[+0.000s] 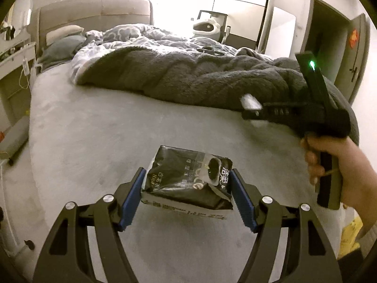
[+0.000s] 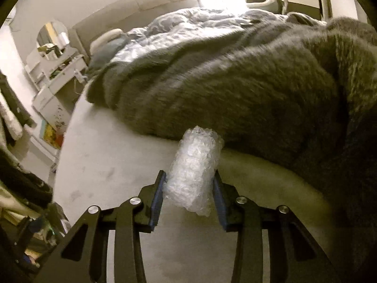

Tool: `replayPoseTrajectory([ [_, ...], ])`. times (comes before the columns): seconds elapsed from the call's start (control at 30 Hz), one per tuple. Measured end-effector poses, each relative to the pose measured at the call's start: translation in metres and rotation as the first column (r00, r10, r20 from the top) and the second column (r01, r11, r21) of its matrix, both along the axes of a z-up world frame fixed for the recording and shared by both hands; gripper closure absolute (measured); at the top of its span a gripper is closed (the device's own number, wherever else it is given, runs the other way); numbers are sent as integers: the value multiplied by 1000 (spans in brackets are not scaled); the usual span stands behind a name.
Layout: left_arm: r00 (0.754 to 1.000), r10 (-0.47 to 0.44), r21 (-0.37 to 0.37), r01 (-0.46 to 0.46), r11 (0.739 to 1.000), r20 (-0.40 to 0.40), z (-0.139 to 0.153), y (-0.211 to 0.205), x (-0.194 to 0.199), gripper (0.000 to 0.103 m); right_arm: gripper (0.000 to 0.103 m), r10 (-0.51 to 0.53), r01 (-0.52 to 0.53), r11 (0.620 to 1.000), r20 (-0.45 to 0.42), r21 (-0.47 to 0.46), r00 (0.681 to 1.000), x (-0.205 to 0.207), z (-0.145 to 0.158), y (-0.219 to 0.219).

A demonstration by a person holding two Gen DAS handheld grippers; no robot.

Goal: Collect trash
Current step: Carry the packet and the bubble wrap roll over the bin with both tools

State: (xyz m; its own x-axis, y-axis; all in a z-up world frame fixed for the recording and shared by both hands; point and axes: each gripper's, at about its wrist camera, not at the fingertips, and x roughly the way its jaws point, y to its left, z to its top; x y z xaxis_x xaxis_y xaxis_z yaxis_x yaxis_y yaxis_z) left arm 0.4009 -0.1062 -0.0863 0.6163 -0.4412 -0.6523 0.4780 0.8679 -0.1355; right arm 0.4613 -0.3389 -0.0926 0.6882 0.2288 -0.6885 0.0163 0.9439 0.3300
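A black tissue pack (image 1: 188, 176) with white print sits between the blue pads of my left gripper (image 1: 187, 188), which is shut on it just above the grey bed sheet (image 1: 94, 129). My right gripper (image 2: 189, 188) is shut on a roll of clear bubble wrap (image 2: 195, 165) and holds it over the sheet beside the grey fleece blanket (image 2: 235, 82). In the left wrist view the right gripper (image 1: 249, 108) shows at the right, held by a hand (image 1: 341, 172), with the bubble wrap (image 1: 249, 101) at its tip.
A dark fleece blanket (image 1: 200, 77) and a patterned duvet (image 1: 146, 37) cover the far half of the bed. A headboard (image 1: 94, 11) stands behind. A cluttered white dresser (image 2: 59, 75) with a round mirror (image 2: 53, 37) stands left. An open door (image 1: 353, 47) is at right.
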Motion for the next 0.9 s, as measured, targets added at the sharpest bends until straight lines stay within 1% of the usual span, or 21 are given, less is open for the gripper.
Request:
replayPoseTrajectory([
  [0.1,1000,3,-35,-4,999,-16,8,8,-14,30,64,36,-37,999,23,15,999,-10,9,14],
  [0.17,1000,2,-54,-3,999,-10,16,12,-26,30,64,54,-55,998,32,37,998,-23,12,22],
  [0.23,1000,5,-62,-5,998,-1,23,16,-37,30,64,65,-67,996,34,52,997,-35,15,30],
  [0.37,999,43,-67,-42,997,15,37,30,-64,30,64,72,-76,993,42,93,996,-58,24,39],
  [0.53,996,81,-61,-79,995,43,50,45,-96,30,64,108,-113,992,71,64,992,-84,41,59],
  [0.67,993,99,-31,-97,995,60,53,53,-116,30,64,139,-144,988,85,52,987,-111,49,76],
  [0.9,986,166,-52,-164,985,28,46,76,-158,30,64,182,-188,981,96,56,979,-149,50,106],
])
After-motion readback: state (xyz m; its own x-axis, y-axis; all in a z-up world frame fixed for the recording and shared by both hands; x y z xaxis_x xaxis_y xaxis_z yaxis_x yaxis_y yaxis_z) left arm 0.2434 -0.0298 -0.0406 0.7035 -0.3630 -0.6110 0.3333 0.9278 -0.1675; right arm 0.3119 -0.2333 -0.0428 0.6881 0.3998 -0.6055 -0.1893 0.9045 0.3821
